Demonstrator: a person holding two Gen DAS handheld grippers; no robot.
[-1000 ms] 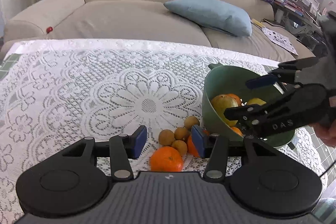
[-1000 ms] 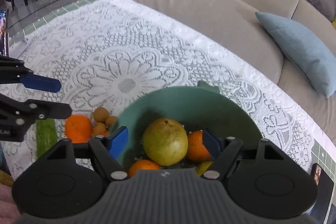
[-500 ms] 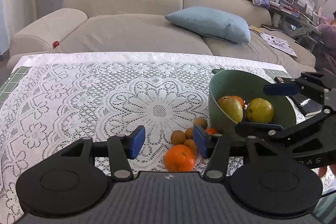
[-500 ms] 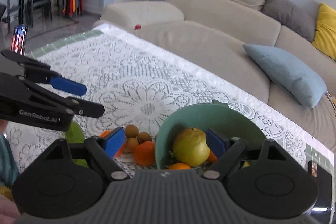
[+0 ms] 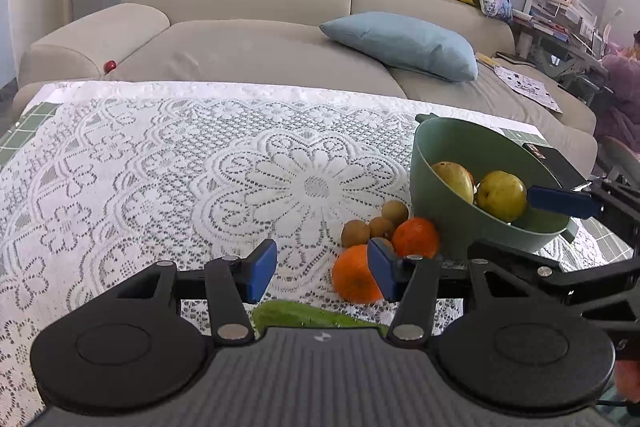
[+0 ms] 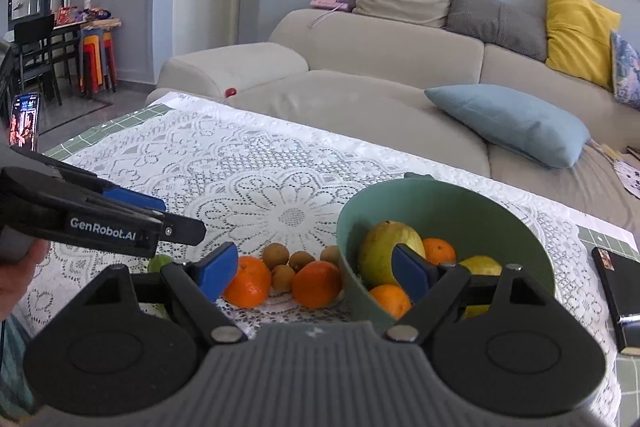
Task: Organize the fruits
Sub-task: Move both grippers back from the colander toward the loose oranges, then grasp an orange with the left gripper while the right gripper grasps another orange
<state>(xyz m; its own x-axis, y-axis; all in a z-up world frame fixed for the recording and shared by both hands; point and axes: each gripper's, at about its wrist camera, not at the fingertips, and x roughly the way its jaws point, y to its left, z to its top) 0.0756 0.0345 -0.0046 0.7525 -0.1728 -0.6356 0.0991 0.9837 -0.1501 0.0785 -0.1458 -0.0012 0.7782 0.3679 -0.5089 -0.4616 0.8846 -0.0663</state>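
Here both jaws stand wide and empty: left gripper (image 5: 322, 269) by oranges (image 5: 356, 279), right gripper (image 6: 314, 273) at bowl (image 6: 500, 211)

Your left wrist camera sits low over the table's (image 5: 120, 163) near edge, facing the sofa (image 5: 248, 39) — the right one looks likewise from further right; both catch the green bowl (image 5: 440, 163) close up.

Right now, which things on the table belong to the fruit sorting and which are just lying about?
Job:
green bowl holding pears and oranges
two loose oranges
small brown fruits
green vegetable

Lying about:
black phone
lace tablecloth
blue cushion
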